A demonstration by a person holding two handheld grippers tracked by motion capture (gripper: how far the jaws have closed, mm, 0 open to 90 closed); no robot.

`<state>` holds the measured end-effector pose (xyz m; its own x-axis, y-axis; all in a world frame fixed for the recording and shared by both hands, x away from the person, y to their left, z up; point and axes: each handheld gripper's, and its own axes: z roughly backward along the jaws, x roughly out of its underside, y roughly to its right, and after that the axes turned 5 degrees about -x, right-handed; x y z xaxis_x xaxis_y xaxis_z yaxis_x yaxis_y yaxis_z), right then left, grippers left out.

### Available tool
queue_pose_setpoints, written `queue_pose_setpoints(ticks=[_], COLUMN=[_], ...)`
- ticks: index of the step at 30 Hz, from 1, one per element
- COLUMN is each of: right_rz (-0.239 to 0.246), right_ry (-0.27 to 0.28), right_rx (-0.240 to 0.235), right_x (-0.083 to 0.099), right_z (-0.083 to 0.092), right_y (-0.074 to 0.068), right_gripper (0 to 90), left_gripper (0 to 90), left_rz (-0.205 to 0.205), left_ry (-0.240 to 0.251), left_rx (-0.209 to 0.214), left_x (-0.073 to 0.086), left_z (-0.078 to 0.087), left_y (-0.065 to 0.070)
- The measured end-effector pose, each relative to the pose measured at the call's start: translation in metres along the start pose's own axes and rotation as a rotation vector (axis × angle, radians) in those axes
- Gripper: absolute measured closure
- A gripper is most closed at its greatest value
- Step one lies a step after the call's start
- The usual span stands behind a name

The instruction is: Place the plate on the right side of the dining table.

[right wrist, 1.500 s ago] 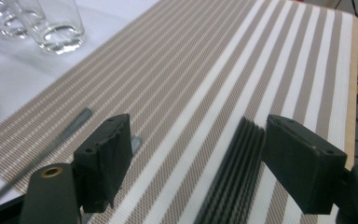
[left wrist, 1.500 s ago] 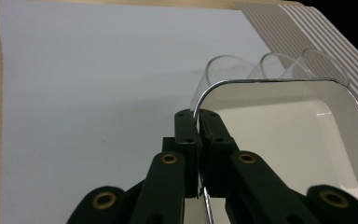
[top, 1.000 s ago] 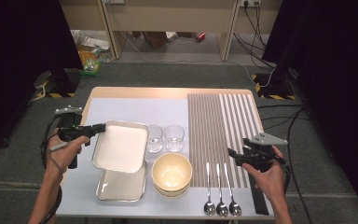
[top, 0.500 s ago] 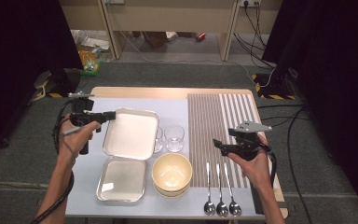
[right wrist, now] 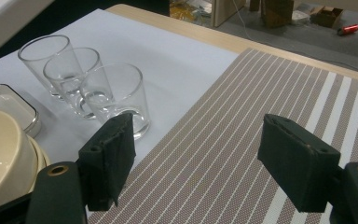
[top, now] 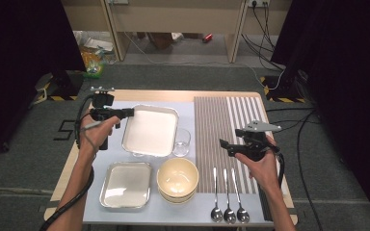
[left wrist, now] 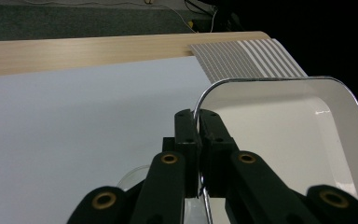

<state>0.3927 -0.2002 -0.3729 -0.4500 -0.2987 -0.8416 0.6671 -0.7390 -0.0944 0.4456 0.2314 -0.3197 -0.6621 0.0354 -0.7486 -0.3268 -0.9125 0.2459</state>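
Nearest you, the second tray (top: 125,185) and stacked bowls (top: 177,179) sit untouched. Your right gripper (top: 228,147) hovers with jaws wide and empty over the striped mat (top: 221,130), at three o'clock from the bowls. Farther off, at eleven o'clock from the bowls, your left gripper (top: 128,113) pinches the rim of the metal tray (top: 151,131), carried above the glasses (right wrist: 81,84). You're mid-carry; next, pick a bare spot and lower it level.

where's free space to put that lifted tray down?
The left gripper holds the tray above the glasses. Free: the grey mat's far-left part, between the wooden edge and the tray; also the striped mat beyond the spoons. Crowded: the near side, with the second tray and bowls.
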Motion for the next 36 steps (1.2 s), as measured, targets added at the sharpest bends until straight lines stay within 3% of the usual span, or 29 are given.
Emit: queue_pose_setpoints(ticks=[10,16,23,36], right_rz=[-0.011,-0.030,-0.018,-0.076], right_ry=[0.013,0.019,0.040,0.070], right_rx=[-0.020,-0.033,-0.053,-0.110], right_x=[-0.008,-0.013,-0.019,-0.024], right_z=[-0.001,-0.003,-0.006,-0.004], right_y=[-0.002,-0.004,-0.007,-0.006], right_gripper=[27.7,27.9,28.6,29.4], left_gripper=[86.7,86.7,86.7,86.7], left_rz=[0.002,-0.004,-0.019,-0.029], left_ry=[-0.030,-0.029,-0.030,-0.047], left_rx=[0.037,0.042,0.047,0.084], left_x=[-0.007,-0.014,-0.018,-0.019], left_z=[-0.028,-0.036,-0.044,-0.066], left_y=[0.021,0.032,0.048,0.075])
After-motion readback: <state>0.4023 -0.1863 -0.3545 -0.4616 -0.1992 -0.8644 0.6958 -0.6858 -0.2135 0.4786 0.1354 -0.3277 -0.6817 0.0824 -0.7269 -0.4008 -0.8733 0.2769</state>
